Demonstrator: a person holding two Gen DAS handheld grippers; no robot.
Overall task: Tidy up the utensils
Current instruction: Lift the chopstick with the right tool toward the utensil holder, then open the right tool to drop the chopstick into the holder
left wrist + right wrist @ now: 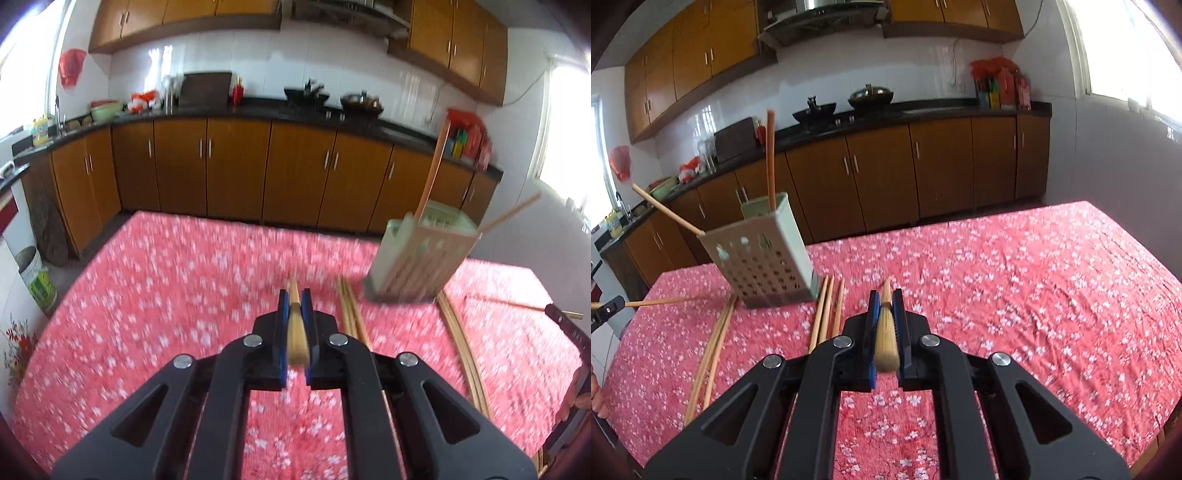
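My left gripper (pixel 294 299) is shut on a wooden chopstick (pixel 296 332) and holds it above the red floral tablecloth (pixel 166 288). My right gripper (pixel 885 299) is shut on another chopstick (pixel 886 339). A pale green perforated utensil holder (pixel 417 258) stands to the right in the left view, and to the left in the right view (pixel 764 258), with chopsticks sticking out of it (pixel 771 158). Loose chopsticks lie on the cloth beside the holder (pixel 352 317) (pixel 827 310), and more lie further off (pixel 465 343) (pixel 713 350).
Brown kitchen cabinets (pixel 236 166) and a black counter with pans (pixel 871 98) run behind the table. The other gripper's tip shows at the frame edge, holding a chopstick (pixel 565 317) (pixel 607 308). A bucket (pixel 37 280) stands on the floor at left.
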